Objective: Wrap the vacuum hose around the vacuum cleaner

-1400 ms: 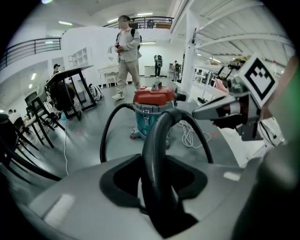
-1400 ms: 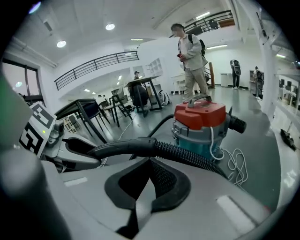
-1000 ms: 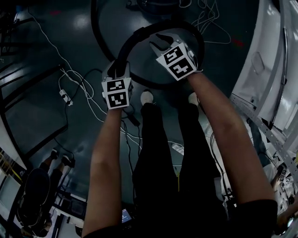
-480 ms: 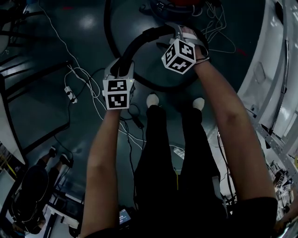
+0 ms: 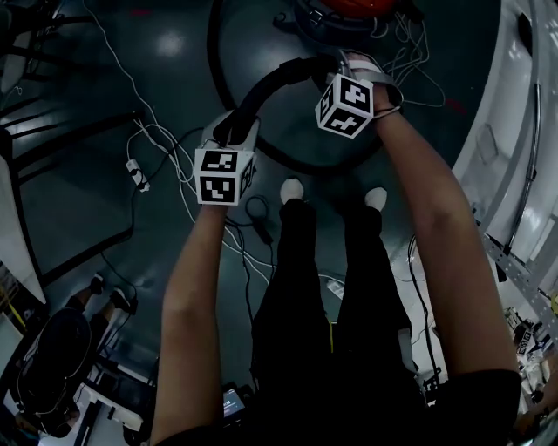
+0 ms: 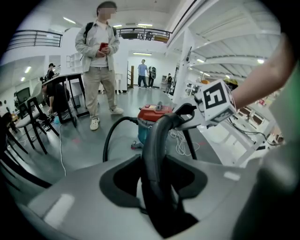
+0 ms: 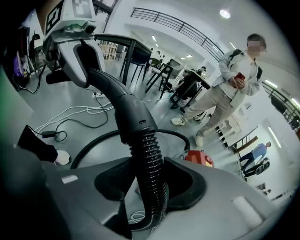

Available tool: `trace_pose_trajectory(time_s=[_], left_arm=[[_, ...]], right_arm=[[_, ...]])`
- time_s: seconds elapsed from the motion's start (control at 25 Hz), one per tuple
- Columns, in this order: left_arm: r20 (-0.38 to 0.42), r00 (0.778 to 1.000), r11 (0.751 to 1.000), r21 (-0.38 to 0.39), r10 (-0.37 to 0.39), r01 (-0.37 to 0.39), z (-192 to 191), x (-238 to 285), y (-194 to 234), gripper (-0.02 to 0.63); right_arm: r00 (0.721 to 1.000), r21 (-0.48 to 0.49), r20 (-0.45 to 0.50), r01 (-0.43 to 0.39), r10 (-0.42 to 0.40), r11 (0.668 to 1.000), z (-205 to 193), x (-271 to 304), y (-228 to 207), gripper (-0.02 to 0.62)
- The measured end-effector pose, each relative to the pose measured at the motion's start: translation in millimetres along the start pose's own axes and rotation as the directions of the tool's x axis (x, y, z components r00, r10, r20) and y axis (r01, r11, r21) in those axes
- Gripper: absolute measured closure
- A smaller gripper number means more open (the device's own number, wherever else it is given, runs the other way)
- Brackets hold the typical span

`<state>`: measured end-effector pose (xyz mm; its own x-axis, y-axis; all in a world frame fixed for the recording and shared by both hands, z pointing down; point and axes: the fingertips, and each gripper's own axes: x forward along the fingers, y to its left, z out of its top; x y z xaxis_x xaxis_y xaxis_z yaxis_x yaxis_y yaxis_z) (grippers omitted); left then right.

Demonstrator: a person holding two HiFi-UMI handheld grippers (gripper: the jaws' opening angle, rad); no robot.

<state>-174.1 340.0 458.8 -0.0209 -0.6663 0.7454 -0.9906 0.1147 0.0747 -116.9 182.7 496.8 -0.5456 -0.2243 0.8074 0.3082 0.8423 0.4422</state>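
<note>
Held up between two tongs, the vacuum hose (image 5: pixel 261 87) arches from the left tongs (image 5: pixel 232 129), clenched on its smooth curved end, to the right tongs (image 5: pixel 350 63). The right jaws, having just been closing, grasp its ribbed stretch. The red-topped vacuum cleaner (image 6: pixel 152 115) stands on the floor (image 5: pixel 78 174) beyond both tongs.

Rolled the right gripper (image 5: pixel 347 65) over since a second ago, from lying wide beside the vacuum hose (image 5: pixel 266 83) to straddling its ribbed part, with the jaws just closing and the ribbing between them. Carried the left gripper (image 5: pixel 234 131) and that hose higher and farther forward. Brought the red top of the vacuum cleaner (image 5: pixel 349 9) into the head view's upper edge.
</note>
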Motion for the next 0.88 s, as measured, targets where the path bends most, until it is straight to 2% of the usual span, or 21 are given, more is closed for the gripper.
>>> trace_pose_trajectory(time_s=[0.24,0.36,0.52,0.76,0.88], left_arm=[[0.047,0.997,0.997,0.05,-0.059,0.057,22.1,-9.6,-10.3,0.439],[0.054,0.995,0.99,0.115,-0.087,0.081,37.7,-15.3,-19.8,0.417],[0.055,0.991,0.975,0.193,-0.121,0.108,64.6,-22.5,-26.0,0.401],[0.05,0.992,0.931,0.352,-0.12,0.095,106.1,-39.9,-21.1,0.383],[0.053,0.992,0.913,0.4,-0.115,0.085,121.6,-50.4,-17.9,0.367]], right_arm=[[0.999,-0.015,-0.032,0.0,0.0,1.0,-0.2,-30.6,-18.7,0.411],[1.0,-0.009,-0.021,-0.016,0.016,1.0,8.0,-50.0,-26.2,0.413],[1.0,-0.054,-0.008,-0.029,0.029,0.998,32.7,-73.2,-34.9,0.413],[0.999,-0.039,-0.038,-0.019,0.018,0.999,53.7,-99.7,-51.6,0.41],[0.998,-0.002,-0.064,-0.004,0.004,1.0,57.8,-112.9,-57.0,0.411]])
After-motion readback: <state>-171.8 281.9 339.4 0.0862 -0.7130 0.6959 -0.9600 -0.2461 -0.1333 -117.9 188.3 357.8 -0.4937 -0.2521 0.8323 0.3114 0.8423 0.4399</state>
